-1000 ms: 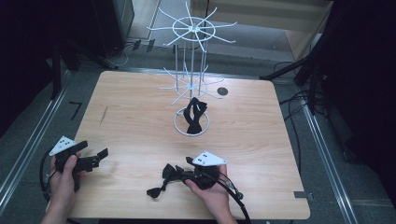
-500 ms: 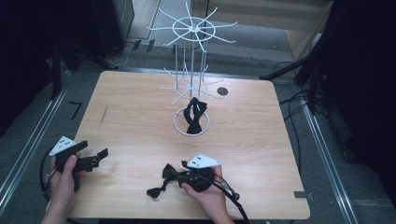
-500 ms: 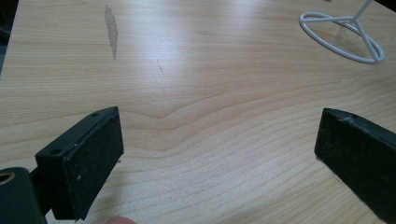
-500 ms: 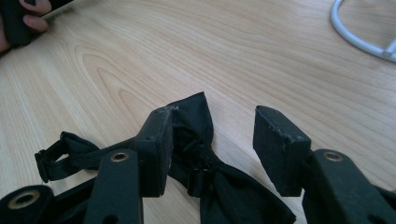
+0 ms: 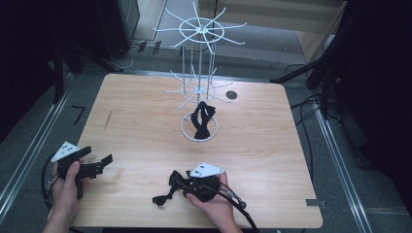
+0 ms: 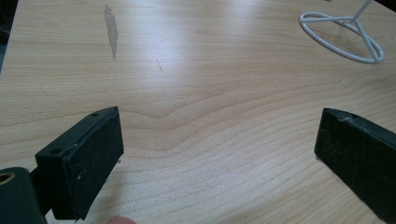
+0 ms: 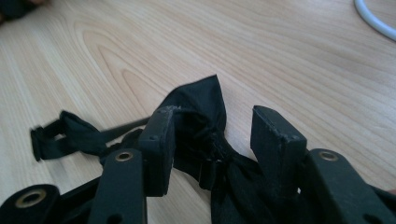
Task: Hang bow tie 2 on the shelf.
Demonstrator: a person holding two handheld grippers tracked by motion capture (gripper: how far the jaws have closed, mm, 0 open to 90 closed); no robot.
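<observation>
A black bow tie (image 5: 167,188) lies on the wooden table (image 5: 272,145) near the front edge, its strap trailing left. My right gripper (image 5: 183,184) is at it, low over the table. In the right gripper view the bow tie (image 7: 198,109) has its pinched middle between the jaws of the right gripper (image 7: 212,135), which stand apart, so it is open. A second black bow tie (image 5: 200,119) hangs low on the white wire rack (image 5: 199,58) mid-table. My left gripper (image 5: 97,156) rests open at the front left, and the left gripper (image 6: 219,154) has bare wood between its jaws.
The rack's white base ring (image 5: 187,132) sits on the table, also seen as the ring (image 6: 341,35) from the left gripper. A small black round hole (image 5: 231,95) lies behind the rack. Cables trail from both grippers over the front edge.
My right gripper has slid a little left and toward the front edge, further over the bow tie. The left gripper has stayed put.
</observation>
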